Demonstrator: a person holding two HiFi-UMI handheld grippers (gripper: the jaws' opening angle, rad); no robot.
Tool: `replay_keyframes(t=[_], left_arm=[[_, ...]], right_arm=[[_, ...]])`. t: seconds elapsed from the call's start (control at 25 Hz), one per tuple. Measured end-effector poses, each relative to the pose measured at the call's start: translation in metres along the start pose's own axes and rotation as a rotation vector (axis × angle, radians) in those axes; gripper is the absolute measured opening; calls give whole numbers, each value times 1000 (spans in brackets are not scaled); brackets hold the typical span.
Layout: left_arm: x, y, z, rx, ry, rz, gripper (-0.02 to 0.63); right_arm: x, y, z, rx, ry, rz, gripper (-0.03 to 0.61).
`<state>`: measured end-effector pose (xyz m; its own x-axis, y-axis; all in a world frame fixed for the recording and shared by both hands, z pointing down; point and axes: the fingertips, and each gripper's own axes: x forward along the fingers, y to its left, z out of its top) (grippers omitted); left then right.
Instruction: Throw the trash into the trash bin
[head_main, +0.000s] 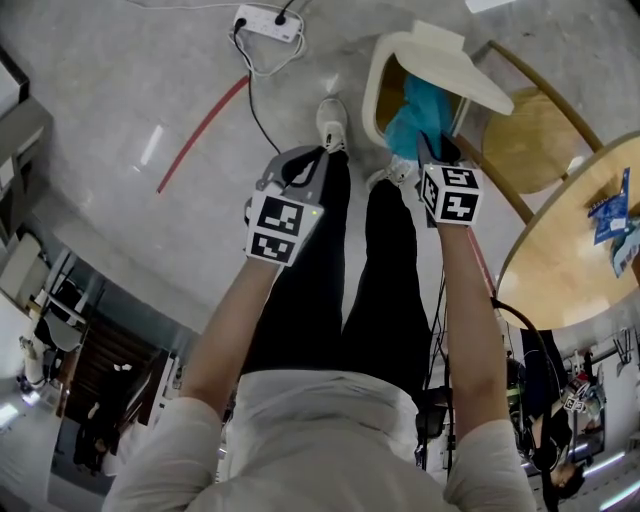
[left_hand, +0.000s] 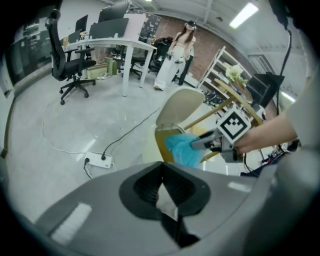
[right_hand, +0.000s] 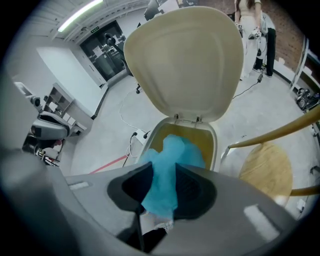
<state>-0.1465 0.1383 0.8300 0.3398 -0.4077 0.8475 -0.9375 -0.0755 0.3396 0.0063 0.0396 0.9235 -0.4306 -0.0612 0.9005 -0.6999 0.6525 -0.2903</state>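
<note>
1. Person seen from above, standing on a grey floor (head_main: 120, 110), holding tongs in each hand, both pointed steeply down past dark trouser legs.
2. Held over the mouth of a cream trash bin (right_hand: 216, 146), just beyond the feet on the right, are the right tongs (right_hand: 161, 172). They seem placed there so the load can drop straight in.
3. Their jaws stand partly apart with crumpled blue trash (right_hand: 170, 157) between them. Most of it bulges past the tips, over the opening, and the hold looks slack, not a pinch.
4. The bin's lid (right_hand: 185, 60) is tipped up and back. The inner walls are tan, and whatever lies beneath the blue trash is hidden.
5. Off to the left of the bin, the left tongs (left_hand: 161, 169) are closed tip to tip with nothing seen in them, apparently kept out of the way.
6. At the near right, a round wooden bench (head_main: 560, 280) carries blue packets (head_main: 610, 212). A wooden chair (right_hand: 265, 172) stands beside the bin.
</note>
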Motion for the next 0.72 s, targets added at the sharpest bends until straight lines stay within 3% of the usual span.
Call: replay_keyframes(t=[0.32,0.72], left_arm=[[1,-2,0,9,2,-10,5],[-7,-11,4,14,-6,-4,5]], right_arm=[[-6,-5,0,14,-19,-20,252],[-25,-4,1,10,-32,-40,252]])
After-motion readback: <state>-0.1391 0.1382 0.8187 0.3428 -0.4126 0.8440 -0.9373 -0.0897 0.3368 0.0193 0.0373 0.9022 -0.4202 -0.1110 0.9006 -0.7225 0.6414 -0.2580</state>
